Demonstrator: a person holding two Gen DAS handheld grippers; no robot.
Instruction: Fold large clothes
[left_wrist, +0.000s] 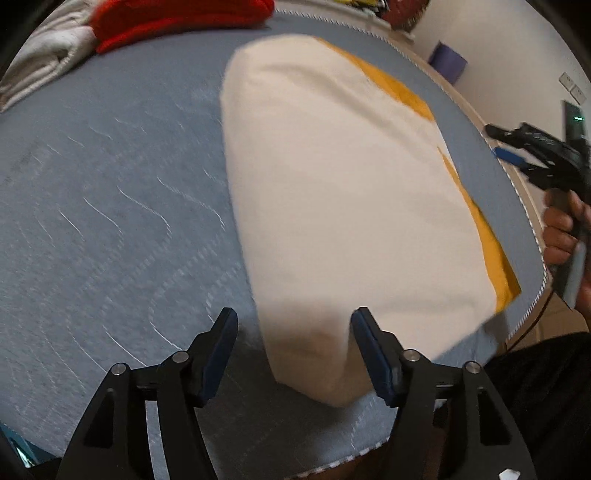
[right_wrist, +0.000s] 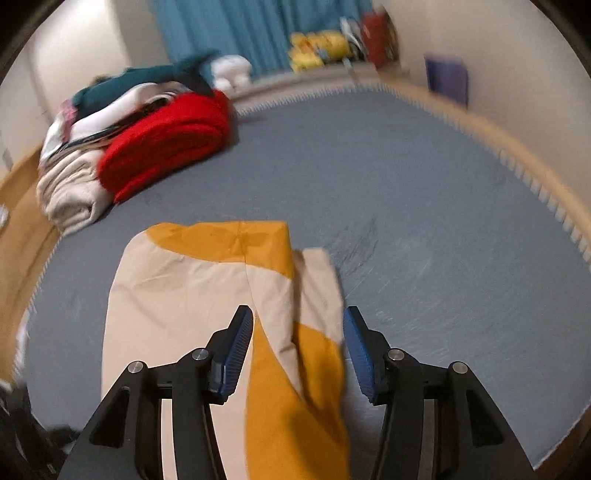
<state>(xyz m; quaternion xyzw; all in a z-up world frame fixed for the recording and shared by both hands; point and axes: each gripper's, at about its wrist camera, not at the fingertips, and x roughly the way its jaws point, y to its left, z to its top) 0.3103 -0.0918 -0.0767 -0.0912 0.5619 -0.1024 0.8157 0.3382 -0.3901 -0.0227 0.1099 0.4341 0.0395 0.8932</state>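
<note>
Garment (left_wrist: 343, 192), cream with orange panels, lies folded flat on the bed (left_wrist: 110, 206) just ahead of the left claw (left_wrist: 293, 354) and right claw (right_wrist: 298, 350), both spread and empty, presumably poised for the next fold.

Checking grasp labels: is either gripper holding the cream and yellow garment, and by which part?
Neither. Left gripper and right gripper are open above the garment; nothing is pinched.

No readable txt, labels, brands or nos. anywhere in either wrist view.
</note>
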